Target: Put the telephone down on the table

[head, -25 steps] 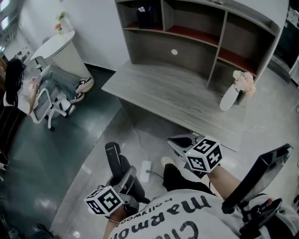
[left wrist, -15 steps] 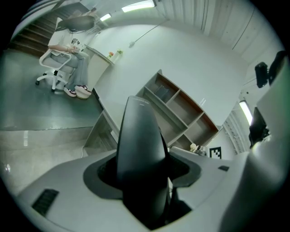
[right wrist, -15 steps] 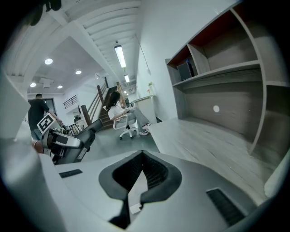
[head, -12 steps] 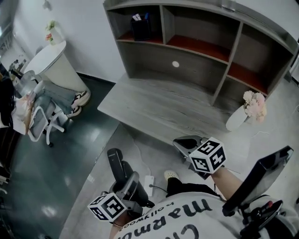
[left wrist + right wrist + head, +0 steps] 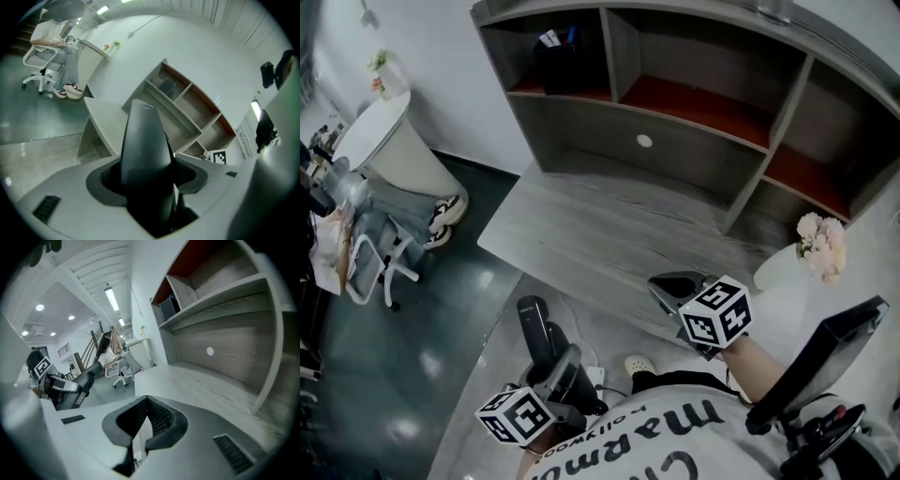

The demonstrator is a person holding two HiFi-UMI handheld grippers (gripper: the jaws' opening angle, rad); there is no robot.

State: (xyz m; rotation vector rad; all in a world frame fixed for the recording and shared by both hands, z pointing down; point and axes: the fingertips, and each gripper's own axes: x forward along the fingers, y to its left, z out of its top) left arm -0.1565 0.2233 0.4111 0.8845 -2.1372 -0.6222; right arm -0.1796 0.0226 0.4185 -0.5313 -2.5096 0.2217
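table (image 5: 609,225) ahead; only left gripper view shows telephone (image 5: 143,154) clamped.

left gripper (image 5: 551,364), telephone (image 5: 534,323) and right gripper (image 5: 670,286) have neared the table (image 5: 581,230).

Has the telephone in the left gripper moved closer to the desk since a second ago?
Yes. In the head view the telephone, held by the left gripper, has moved toward the desk; its tip now nearly reaches the front edge.
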